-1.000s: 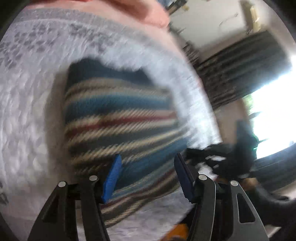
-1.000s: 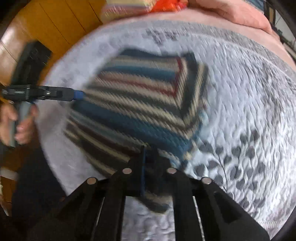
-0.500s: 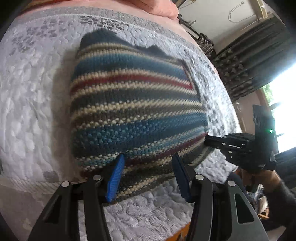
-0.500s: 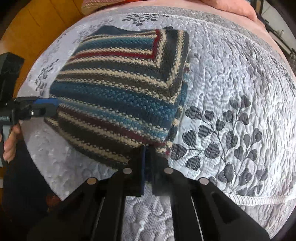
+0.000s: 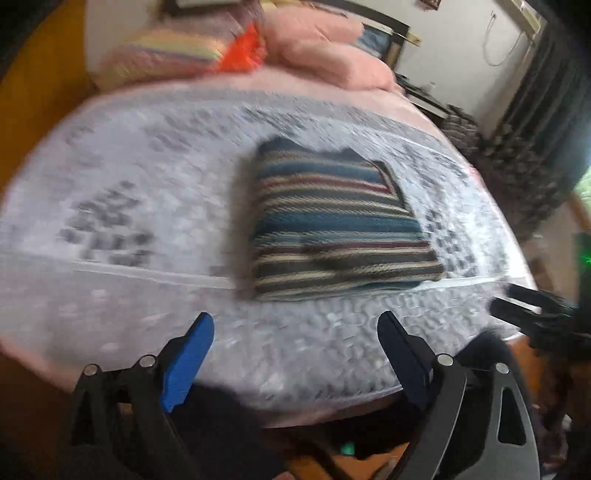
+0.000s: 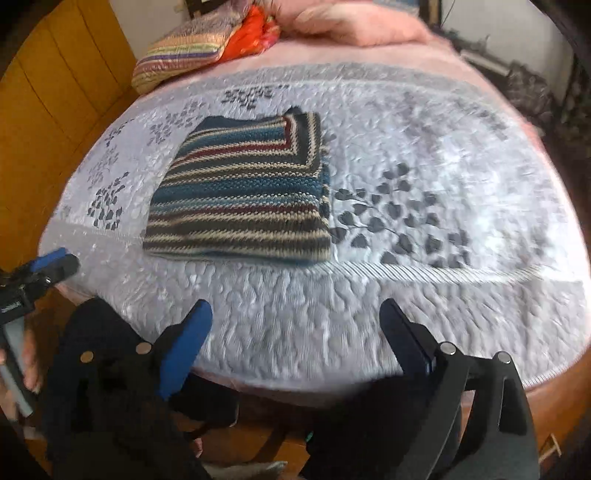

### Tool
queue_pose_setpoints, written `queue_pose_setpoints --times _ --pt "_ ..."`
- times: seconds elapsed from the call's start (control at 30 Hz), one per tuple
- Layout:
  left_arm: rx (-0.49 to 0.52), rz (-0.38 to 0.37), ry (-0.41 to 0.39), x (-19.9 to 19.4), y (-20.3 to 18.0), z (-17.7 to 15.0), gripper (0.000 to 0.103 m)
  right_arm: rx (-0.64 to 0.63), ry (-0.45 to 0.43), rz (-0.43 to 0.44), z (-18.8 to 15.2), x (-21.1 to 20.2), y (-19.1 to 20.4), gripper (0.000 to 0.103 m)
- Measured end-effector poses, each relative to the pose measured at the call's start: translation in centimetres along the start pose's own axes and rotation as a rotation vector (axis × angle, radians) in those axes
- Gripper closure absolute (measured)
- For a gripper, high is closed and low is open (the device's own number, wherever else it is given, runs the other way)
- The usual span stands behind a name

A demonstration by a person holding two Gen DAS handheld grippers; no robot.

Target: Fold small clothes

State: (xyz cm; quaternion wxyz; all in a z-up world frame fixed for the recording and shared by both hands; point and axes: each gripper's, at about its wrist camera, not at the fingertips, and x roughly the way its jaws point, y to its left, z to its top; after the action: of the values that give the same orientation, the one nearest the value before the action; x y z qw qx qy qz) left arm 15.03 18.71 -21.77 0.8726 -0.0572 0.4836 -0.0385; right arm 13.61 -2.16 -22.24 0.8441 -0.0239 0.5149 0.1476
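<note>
On the far left of the right wrist view, wooden panelling (image 6: 55,110) stands beside the bed, and low at that edge the left claw (image 6: 48,264) shows with one blue pad, a hand (image 6: 27,363) gripping its handle. Its jaws, seen from its own camera, are spread wide with nothing between them, the left claw (image 5: 295,345) hanging over the near edge of the bed. Half a second ago these pads sat right at the garment's near hem; now they are pulled back and clear of it.

Further right, a striped cushion (image 6: 184,48) and an orange cloth (image 6: 255,27) lie at the far end of the bed, next to a pink blanket (image 6: 354,22).

Centre-left on the white quilted bedspread (image 6: 443,155) lies the folded striped sweater (image 6: 243,195), a flat, roughly square bundle of blue, cream, grey and dark red bands, touched by neither claw. In the left wrist view the striped sweater (image 5: 332,229) looks blurred and sits right of centre.

Right of it, a grey leaf print (image 6: 399,218) marks the bedspread.

Nearest the camera, the right claw (image 6: 295,332) is released, its blue pads wide apart over the bedspread's near border. Half a second ago it was clenched on the sweater's near right corner; now it holds nothing and stands well back.

Dark curtains (image 5: 535,147) hang at the far right. No brand, label or writing can be read anywhere.
</note>
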Motion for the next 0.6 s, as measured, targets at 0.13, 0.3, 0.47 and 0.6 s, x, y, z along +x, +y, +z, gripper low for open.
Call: queue_pose_setpoints --times 0.13,0.3,0.47,0.6 --pt "-0.039 0.135 -0.012 -4.6 -1.3 -1.4 0.012 -0.014 -0.124 -0.174 -1.7 -5.3 2.9 0.003" --pt "0.023 0.06 -0.062 -10.4 -2.4 -1.7 0.013 -0.104 -0.167 -0.165 -1.6 -10.5 5.9 0.003" --pt "0.052 0.13 -0.141 -16.8 -3.4 -1.4 0.013 -0.073 -0.209 -0.104 -0.9 -15.4 7.1 0.003" --pt "0.063 0.108 -0.165 -20.2 -4.5 -1.3 0.013 -0.076 -0.196 -0.122 -0.9 -18.0 8.4 0.003"
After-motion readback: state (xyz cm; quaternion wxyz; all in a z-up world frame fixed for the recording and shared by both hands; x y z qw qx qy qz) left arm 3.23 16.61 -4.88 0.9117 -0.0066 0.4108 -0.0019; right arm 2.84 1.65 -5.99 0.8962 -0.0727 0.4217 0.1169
